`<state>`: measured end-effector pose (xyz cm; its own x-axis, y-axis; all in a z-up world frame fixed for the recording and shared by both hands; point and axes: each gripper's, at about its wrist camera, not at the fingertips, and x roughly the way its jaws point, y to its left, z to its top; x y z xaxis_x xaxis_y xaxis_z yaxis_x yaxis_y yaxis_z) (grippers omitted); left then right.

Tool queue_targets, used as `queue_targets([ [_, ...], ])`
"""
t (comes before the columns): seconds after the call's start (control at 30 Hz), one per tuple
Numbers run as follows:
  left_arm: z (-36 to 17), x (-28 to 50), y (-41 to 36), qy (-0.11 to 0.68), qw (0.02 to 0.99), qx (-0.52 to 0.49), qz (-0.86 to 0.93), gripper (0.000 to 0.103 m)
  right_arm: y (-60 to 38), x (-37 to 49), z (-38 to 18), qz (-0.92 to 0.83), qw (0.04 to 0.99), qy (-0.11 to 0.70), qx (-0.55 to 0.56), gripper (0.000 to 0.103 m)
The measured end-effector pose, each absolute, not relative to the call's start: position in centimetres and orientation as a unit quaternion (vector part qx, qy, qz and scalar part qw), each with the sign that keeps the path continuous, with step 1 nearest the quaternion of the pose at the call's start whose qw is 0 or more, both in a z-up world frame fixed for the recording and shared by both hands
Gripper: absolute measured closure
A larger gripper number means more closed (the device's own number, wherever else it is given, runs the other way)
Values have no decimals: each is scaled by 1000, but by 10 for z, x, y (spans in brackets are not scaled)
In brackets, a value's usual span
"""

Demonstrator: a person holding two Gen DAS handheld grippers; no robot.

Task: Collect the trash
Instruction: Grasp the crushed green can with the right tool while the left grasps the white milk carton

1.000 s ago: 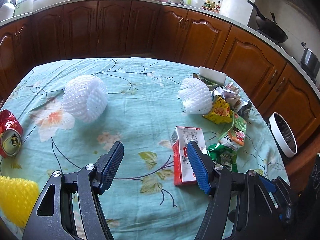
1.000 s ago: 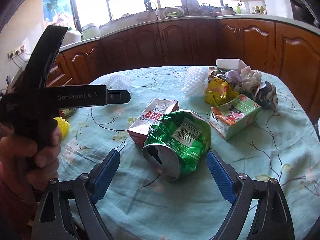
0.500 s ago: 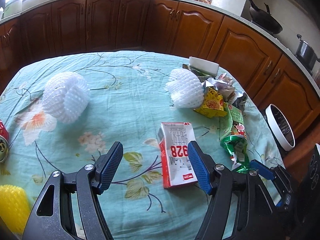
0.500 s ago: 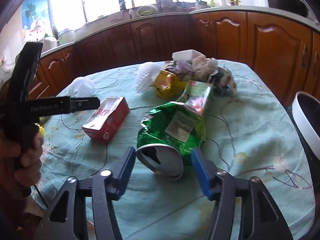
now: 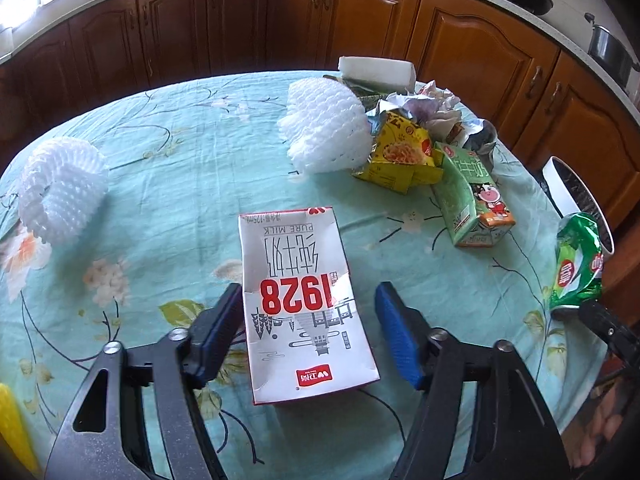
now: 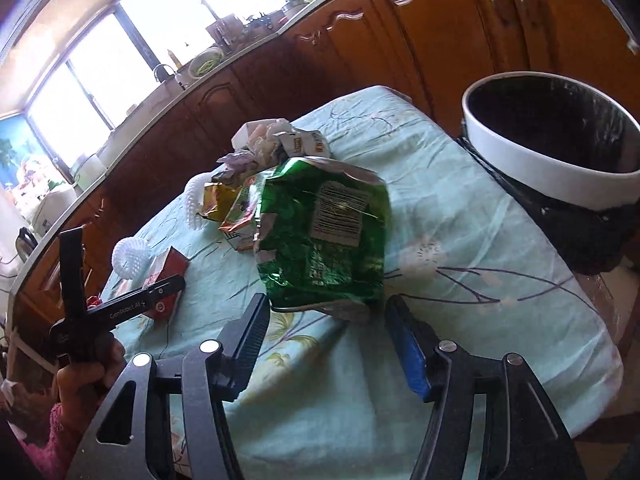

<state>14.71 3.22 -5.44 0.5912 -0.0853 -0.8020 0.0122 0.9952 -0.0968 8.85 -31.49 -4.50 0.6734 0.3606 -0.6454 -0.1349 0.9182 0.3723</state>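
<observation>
My left gripper (image 5: 308, 326) is open with its jaws on either side of a white and red "1928" milk carton (image 5: 300, 292) that lies flat on the teal flowered tablecloth (image 5: 180, 184). My right gripper (image 6: 326, 334) is shut on a crushed green can (image 6: 324, 240) and holds it lifted off the table, near the white-rimmed trash bin (image 6: 548, 168) with a black liner. The can (image 5: 578, 264) and bin (image 5: 576, 196) also show at the right of the left wrist view. The left gripper shows in the right wrist view (image 6: 120, 308).
Two white foam fruit nets (image 5: 60, 188) (image 5: 328, 128), a yellow wrapper (image 5: 400, 152), a green drink carton (image 5: 472, 196), crumpled paper (image 5: 436, 108) and a white box (image 5: 376, 70) lie on the table. A yellow net (image 5: 12, 428) is at the near left edge. Brown cabinets (image 5: 280, 24) ring the table.
My left gripper moved forward until its jaws straddle the milk carton. My right gripper closed on the green can, lifted it and swung it right toward the bin.
</observation>
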Motion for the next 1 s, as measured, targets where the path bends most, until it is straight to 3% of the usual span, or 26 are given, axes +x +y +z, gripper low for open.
queue_targets([
  [0.07,-54,145,33,445,894,-35,-27,49,-317,92,-47,125,901,388,149,21],
  [0.23,-53,144,31,443,895,-41,-43,50,-302,97,-38,133,908,375,132,16],
  [0.47,-50,141,36,442,894,-56,-50,53,-268,132,-35,144,907,387,88,13],
  [0.5,-50,140,36,442,894,-57,-50,58,-267,137,-37,153,903,390,97,12],
  [0.73,-46,137,32,441,894,-54,-59,58,-287,155,-50,205,861,405,228,13],
  [0.8,-44,137,30,438,895,-53,-63,58,-298,158,-52,210,848,408,264,25],
  [0.87,-42,138,28,436,896,-55,-68,58,-303,158,-52,201,850,409,264,78],
  [1.0,-36,139,18,430,897,-53,-81,58,-314,155,-54,202,846,407,279,79],
])
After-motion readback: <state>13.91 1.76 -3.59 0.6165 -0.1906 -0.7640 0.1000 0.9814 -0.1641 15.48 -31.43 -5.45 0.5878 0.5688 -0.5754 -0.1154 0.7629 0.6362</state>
